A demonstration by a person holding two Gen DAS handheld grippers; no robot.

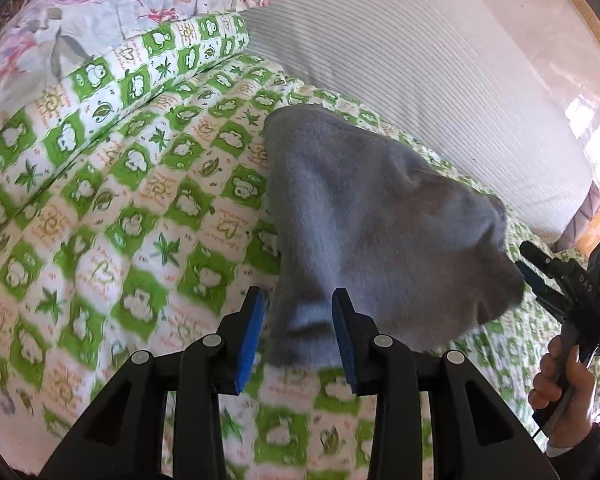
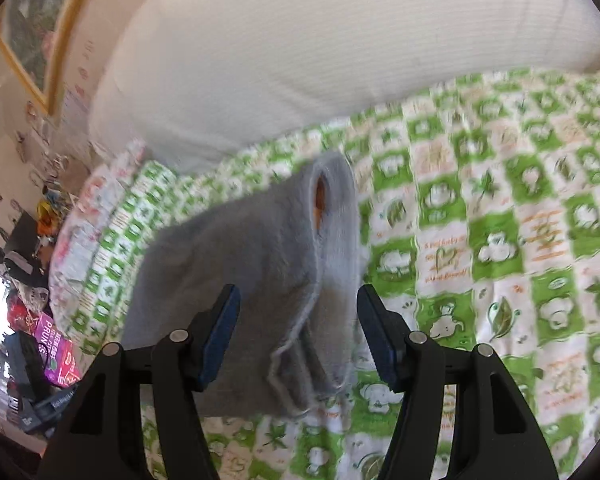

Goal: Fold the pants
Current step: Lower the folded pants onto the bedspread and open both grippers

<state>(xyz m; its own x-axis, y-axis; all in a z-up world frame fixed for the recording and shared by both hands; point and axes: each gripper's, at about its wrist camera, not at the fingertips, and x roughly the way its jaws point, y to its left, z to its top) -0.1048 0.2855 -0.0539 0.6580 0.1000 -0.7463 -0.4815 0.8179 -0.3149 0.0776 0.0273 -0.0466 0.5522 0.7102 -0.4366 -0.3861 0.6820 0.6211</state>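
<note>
1. Left wrist view is showing the left gripper [image 1: 300,312] standing part open, its blue pads astride the near end of the grey pants [image 1: 364,216] without clearly pressing
2. Pants are lying on the green-checked bedspread [image 1: 112,208], near the white bolster [image 1: 440,68] along the far edge
3. Right gripper [image 2: 298,312] is gaping wider, the pants' fuzzy hem sitting loose between its jaws
4. A hand [image 1: 560,380] is holding the right gripper's handle at the bedspread's right edge
</note>
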